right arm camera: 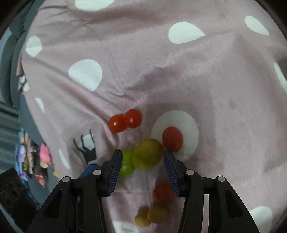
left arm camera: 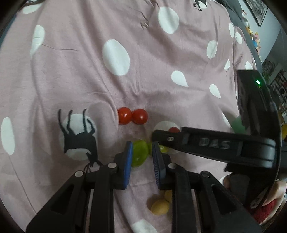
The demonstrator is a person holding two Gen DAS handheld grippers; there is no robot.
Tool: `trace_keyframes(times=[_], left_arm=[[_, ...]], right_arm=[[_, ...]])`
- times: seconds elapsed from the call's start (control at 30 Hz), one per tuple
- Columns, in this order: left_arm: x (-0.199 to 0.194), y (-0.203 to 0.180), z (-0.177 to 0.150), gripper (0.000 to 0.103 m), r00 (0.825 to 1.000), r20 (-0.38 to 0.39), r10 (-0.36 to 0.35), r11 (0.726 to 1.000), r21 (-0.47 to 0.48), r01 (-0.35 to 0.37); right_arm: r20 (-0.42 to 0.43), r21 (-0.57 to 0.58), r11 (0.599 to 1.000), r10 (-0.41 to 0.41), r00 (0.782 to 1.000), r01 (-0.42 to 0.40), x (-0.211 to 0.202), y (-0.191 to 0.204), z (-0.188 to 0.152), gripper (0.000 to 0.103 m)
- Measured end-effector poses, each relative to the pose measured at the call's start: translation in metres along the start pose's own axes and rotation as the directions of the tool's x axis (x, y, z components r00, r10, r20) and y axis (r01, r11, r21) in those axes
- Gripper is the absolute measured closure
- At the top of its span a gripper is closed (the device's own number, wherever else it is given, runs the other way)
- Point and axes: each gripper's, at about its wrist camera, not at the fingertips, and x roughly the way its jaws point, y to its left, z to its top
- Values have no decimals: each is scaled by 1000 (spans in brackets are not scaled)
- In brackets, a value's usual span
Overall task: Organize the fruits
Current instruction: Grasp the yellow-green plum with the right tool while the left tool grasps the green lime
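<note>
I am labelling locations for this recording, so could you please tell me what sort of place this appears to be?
Probably a bedroom at home: the fruit lies on a soft, wrinkled pink blanket with white spots, a framed picture hangs on the wall, and plush toys sit beside the bed.

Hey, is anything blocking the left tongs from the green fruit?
Nothing visible does. The round green fruit already sits between the blue pads of the left tongs. The right tongs reach in just beside it, over the pink spotted cloth, crowding that side.

Both wrist views look down close, sharing two touching red tomatoes (left arm camera: 132, 116)
</note>
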Motion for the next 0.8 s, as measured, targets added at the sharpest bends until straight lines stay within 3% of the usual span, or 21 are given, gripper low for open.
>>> trace_keyframes(times=[0.13, 0.2, 0.37, 0.5, 0.8], left_arm=[[8, -4, 1, 82, 1000, -7, 14, 1000, 26, -14], [16, -5, -1, 82, 999, -34, 6, 999, 40, -4], [19, -10, 2, 66, 999, -30, 26, 994, 109, -23], [24, -6, 5, 56, 999, -23, 45, 995, 94, -43], [43, -13, 6, 55, 994, -20, 106, 991, 79, -104]], right_arm=[[-1, 6, 998, -68, 998, 68, 11, 3, 3, 53], [15, -38, 994, -102, 995, 102, 13, 6, 4, 64], [18, -57, 995, -81, 997, 82, 3, -7, 0, 65], [61, -77, 991, -105, 993, 110, -22, -24, -7, 65], [113, -74, 995, -56, 992, 65, -75, -59, -30, 66]])
